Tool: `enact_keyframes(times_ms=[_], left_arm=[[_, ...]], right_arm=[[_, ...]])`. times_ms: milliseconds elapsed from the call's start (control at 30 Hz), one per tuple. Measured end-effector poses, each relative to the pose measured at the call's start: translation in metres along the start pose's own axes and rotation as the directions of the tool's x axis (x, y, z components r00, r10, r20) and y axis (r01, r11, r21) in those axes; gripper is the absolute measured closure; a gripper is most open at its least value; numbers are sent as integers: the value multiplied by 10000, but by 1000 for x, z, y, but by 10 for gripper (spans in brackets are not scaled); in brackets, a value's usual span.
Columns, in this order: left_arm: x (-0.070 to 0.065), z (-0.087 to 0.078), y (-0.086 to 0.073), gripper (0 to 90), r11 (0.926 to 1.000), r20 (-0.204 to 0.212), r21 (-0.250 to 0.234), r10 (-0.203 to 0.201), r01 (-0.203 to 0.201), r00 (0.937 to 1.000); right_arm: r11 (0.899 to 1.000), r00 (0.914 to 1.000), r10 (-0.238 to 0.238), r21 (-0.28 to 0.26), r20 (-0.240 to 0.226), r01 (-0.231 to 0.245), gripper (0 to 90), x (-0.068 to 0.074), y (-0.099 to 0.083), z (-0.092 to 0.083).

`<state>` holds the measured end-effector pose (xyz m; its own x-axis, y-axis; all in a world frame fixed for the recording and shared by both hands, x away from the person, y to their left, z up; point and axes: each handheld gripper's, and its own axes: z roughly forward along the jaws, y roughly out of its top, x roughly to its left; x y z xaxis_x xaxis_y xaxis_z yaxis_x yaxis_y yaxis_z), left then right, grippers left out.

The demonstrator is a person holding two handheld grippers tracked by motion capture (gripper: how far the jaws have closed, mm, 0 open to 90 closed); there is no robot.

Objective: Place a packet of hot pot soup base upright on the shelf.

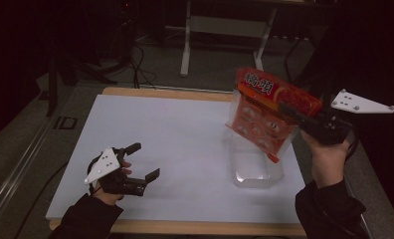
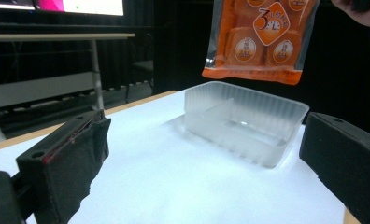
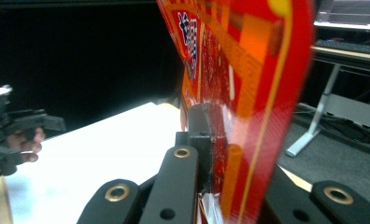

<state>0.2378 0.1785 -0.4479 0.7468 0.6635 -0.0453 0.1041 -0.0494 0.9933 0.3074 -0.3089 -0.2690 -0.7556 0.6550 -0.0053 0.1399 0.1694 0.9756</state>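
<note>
The right gripper [image 1: 290, 110] pinches an orange snack bag [image 1: 264, 117] by its upper edge and holds it in the air, tilted, above a clear plastic tray [image 1: 257, 172] that stands on the white table [image 1: 175, 144] near its right side. In the right gripper view the two jaws are pressed on the bag [image 3: 248, 93] from both sides, with the flat printed foil between them. The left gripper [image 1: 143, 162] rests low over the left part of the table, well apart from the tray, and its jaws are spread wide with nothing between them; in the left gripper view the tray [image 2: 244, 121] shows one thin wall inside it that divides it in two, and the bag [image 2: 260, 39] hangs over it. I judge the bag to be light and soft: it is thin glossy film with several small round packs inside, so it will bend and swing under the grip, and the smooth film may slip. The sealed flat edge is the best place to hold, because it is stiff there and nothing inside gets crushed. The tray looks thin and light too, so it could slide if the bag pushes its rim.
</note>
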Motion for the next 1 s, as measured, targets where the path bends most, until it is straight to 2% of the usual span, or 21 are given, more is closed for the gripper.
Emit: enact_keyframes(times_ms=[67,133,267,467,500,700,1000], left_arm=[[-1,-1,-6,21,9999,-46,31,104,-103,9999],[-3,-2,-13,21,9997,-39,229,54,-53,10000],[-8,-5,-23,21,9997,-2,238,45,-45,10000],[3,-10,-30,21,9998,-373,-10,-200,200,9991],[5,-10,-31,21,9997,-428,93,-208,213,9989],[10,-10,-39,21,9985,-479,281,-466,480,9978],[11,-9,-43,21,9982,-461,364,-467,484,9978]], right_arm=[[9999,9998,106,-9,138,-106,900,-6,-7,-1],[9996,9993,296,37,209,-297,900,-11,-14,-2],[9989,9984,400,234,406,-409,900,-16,-28,-3],[9965,9965,676,455,483,-698,900,-20,-52,2],[9961,9964,714,493,448,-736,900,-20,-57,4],[9902,9928,1066,850,539,-1109,900,-23,-80,12],[9836,9870,1492,936,590,-1543,900,-26,-105,19]])
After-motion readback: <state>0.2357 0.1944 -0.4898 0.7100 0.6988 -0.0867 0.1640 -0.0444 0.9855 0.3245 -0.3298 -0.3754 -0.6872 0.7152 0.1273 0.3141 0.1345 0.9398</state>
